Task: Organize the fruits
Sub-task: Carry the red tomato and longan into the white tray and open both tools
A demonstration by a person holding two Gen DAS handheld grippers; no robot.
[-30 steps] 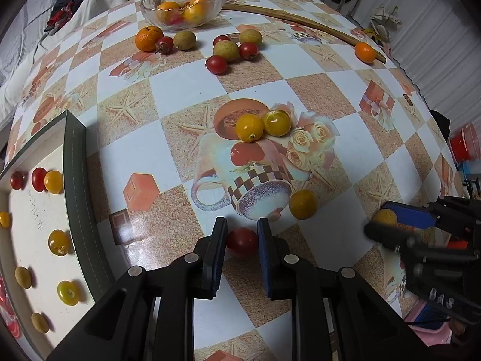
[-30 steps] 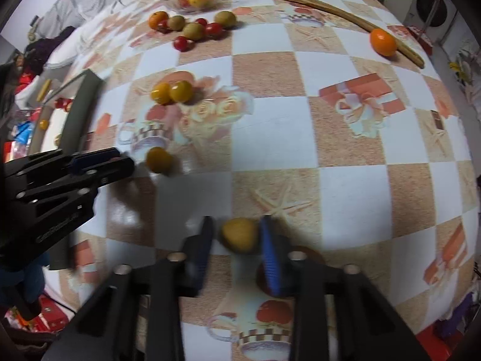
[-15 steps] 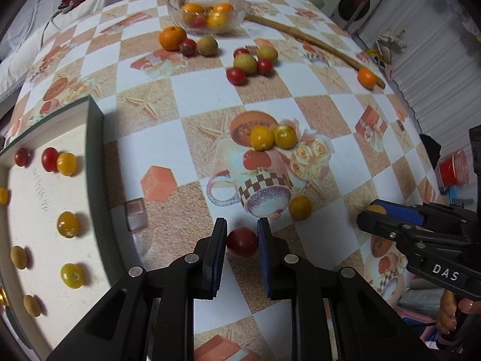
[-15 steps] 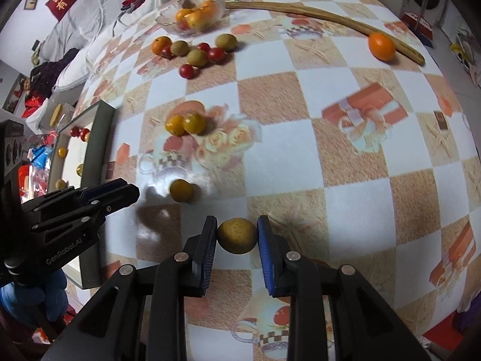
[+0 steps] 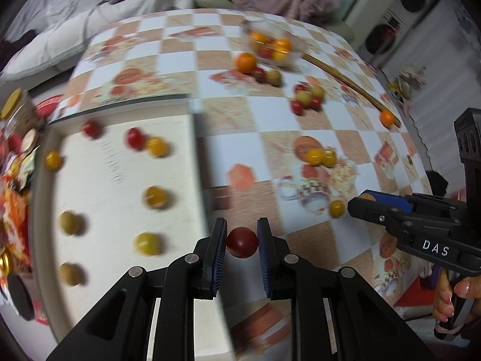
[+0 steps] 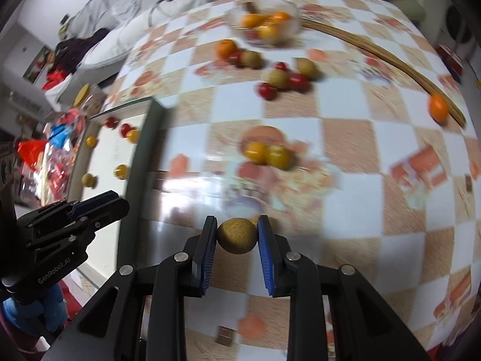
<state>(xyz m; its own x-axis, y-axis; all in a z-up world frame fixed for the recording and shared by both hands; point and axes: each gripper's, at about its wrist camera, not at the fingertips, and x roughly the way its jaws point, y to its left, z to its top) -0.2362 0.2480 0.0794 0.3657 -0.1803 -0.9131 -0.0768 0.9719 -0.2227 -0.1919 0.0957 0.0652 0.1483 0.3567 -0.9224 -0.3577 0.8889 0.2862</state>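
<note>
Fruit in both grippers: my left gripper [image 5: 242, 237] pinches a red tomato [image 5: 242, 242], my right gripper [image 6: 237, 234] clamps a tan fruit [image 6: 237, 235], near the tray [image 5: 114, 204].

Red cherry tomato [image 5: 242, 242]: round, glossy, pinched between the blue pads of the left gripper [image 5: 241, 240], beside the tray's right rim. Tan-brown fruit [image 6: 237, 236]: round, matte, rough-skinned, pinched between the pads of the right gripper [image 6: 237, 237], above the checkered tablecloth.
</note>
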